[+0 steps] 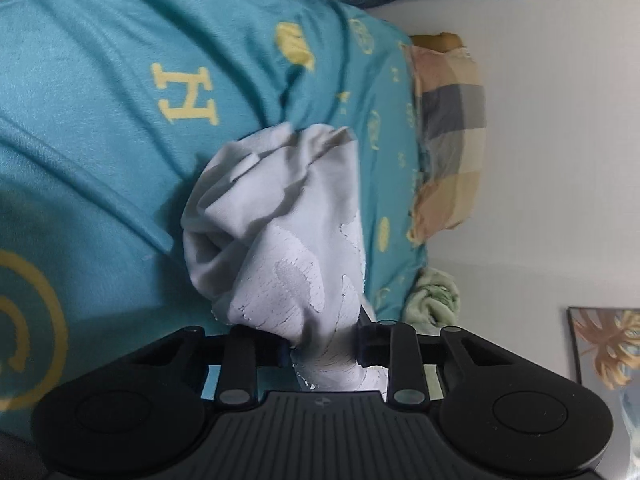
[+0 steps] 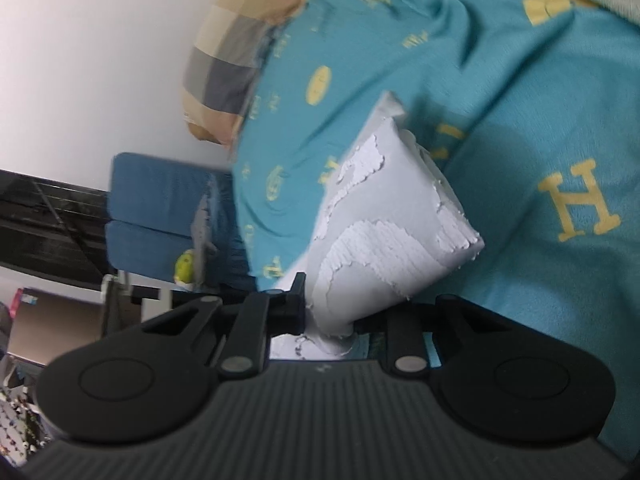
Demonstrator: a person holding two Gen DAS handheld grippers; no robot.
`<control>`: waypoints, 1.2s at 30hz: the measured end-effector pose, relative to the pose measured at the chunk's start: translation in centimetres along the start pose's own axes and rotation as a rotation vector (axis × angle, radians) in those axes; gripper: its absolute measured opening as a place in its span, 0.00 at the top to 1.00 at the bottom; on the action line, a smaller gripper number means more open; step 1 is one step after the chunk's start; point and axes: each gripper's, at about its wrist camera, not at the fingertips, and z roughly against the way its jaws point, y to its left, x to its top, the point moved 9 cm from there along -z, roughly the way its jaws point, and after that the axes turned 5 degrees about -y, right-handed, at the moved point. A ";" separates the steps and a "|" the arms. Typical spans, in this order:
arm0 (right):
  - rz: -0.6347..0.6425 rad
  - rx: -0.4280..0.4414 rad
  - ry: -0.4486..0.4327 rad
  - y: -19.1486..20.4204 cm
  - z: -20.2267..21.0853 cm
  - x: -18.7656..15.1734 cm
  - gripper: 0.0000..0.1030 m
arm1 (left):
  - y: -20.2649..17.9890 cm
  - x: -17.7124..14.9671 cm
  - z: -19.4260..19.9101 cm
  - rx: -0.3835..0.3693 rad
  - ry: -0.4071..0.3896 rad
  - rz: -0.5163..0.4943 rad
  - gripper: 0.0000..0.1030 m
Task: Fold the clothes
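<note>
Cloth, a pale grey garment (image 1: 280, 216) (image 2: 384, 216), is clenched in both left tool (image 1: 324, 350) and right tool (image 2: 328, 320) above the teal bedspread (image 1: 100, 120).

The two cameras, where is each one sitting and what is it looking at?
Left wrist view: sits on the left claw, looking along its fingers over the teal blanket; the claw is shut on the white garment. No hand shows.
Right wrist view: sits on the right claw, looking over the same teal blanket toward a blue chair; it too is shut on the white garment. No hand shows.
Both share the garment, the blanket and the checked pillow.
</note>
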 end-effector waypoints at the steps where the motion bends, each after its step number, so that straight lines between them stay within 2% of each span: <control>1: -0.003 0.014 -0.009 0.5 0.4 0.2 0.77 | -0.8 -0.2 0.5 -0.014 0.006 -0.011 0.72; 5: -0.042 0.055 -0.032 1.8 2.8 0.3 0.77 | -3.8 -1.8 2.9 -0.042 0.036 -0.032 0.73; 9: -0.092 0.088 -0.054 2.5 6.4 1.7 0.77 | -8.2 -4.9 4.9 -0.068 0.059 -0.080 0.73; 12: -0.115 0.122 -0.086 3.7 9.4 4.3 0.77 | -12.5 -7.8 5.2 -0.091 0.087 -0.120 0.73; 15: -0.124 0.150 -0.132 4.9 13.0 8.6 0.77 | -17.5 -11.1 4.1 -0.127 0.130 -0.157 0.73; 20: -0.116 0.153 -0.260 6.7 19.9 18.2 0.77 | -27.4 -18.6 -2.2 -0.197 0.219 -0.240 0.73; 22: -0.086 0.131 -0.331 7.9 22.4 22.6 0.77 | -31.2 -22.3 -5.5 -0.213 0.268 -0.257 0.73; 25: -0.062 0.101 -0.465 9.2 25.6 29.5 0.77 | -36.2 -28.4 -10.7 -0.277 0.354 -0.293 0.73; 29: -0.027 0.056 -0.620 8.3 30.1 37.3 0.77 | -41.8 -36.3 -17.4 -0.363 0.462 -0.348 0.73; 31: 0.002 0.040 -0.665 7.0 31.8 40.5 0.77 | -41.9 -39.3 -19.9 -0.388 0.486 -0.366 0.73; 34: 0.031 -0.009 -0.677 2.3 31.9 43.2 0.77 | -39.0 -43.3 -23.9 -0.357 0.547 -0.444 0.73; 36: 0.021 -0.116 -0.661 -2.1 31.3 43.2 0.77 | -35.4 -44.7 -25.5 -0.271 0.605 -0.531 0.73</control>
